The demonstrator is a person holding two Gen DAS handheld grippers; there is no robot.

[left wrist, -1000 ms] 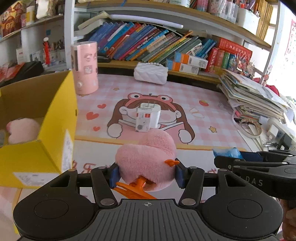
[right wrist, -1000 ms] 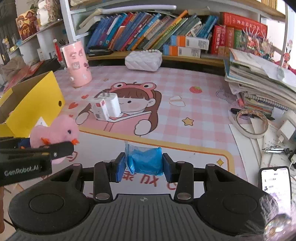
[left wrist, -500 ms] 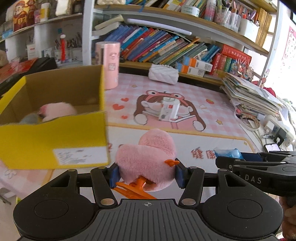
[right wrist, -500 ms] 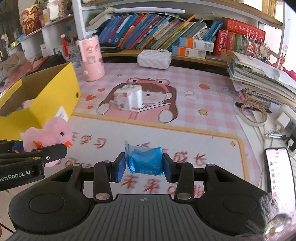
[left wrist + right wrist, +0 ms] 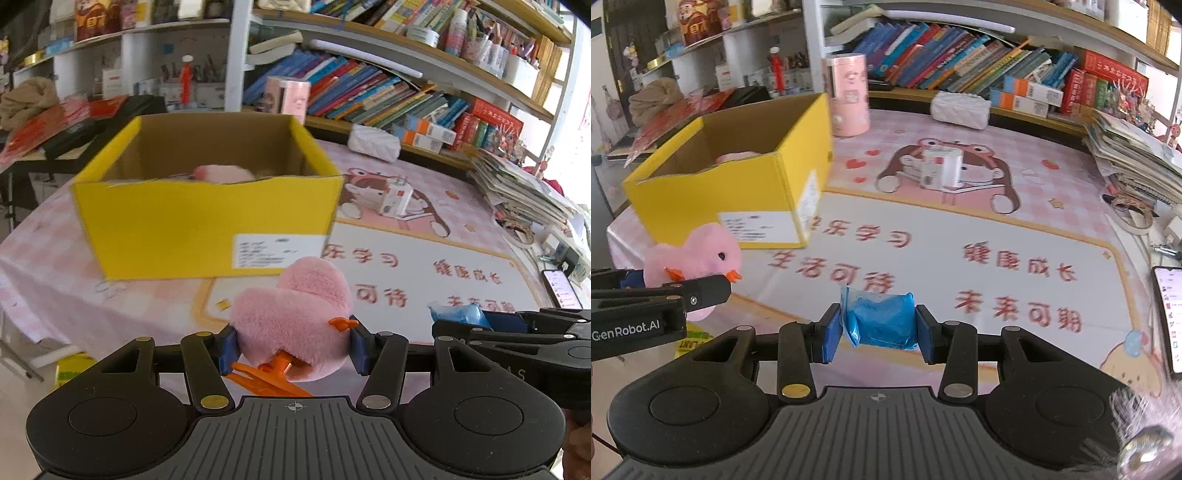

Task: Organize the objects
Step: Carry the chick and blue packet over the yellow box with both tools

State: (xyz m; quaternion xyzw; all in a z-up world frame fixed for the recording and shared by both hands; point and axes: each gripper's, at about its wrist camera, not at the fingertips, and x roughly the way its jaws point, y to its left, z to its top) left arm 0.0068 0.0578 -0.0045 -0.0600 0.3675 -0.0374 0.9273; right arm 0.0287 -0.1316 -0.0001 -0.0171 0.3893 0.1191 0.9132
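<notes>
Black ribbed left claw (image 5: 290, 349), blue pads, brass screws, right claw (image 5: 875, 328) alike, white "GenRobot.AI" lettering

Seen from above a table (image 5: 1027, 173) spread with a pink checked mat printed with a cartoon girl and red characters. Along the table's far edge, a low wooden shelf (image 5: 960, 62) packed with slanting books, blue, red and orange spines. Higher up, a second shelf (image 5: 480, 37) crowded with pots and jars. White uprights (image 5: 236, 51) between the bays. At the table's far left corner, white shelving (image 5: 713, 59) with boxes and small clutter. At the right edge, a sagging stack of papers (image 5: 1137, 155). Bright daylight from the far right, washing out that side. Pale floor (image 5: 14, 387) below the table's near left corner.
</notes>
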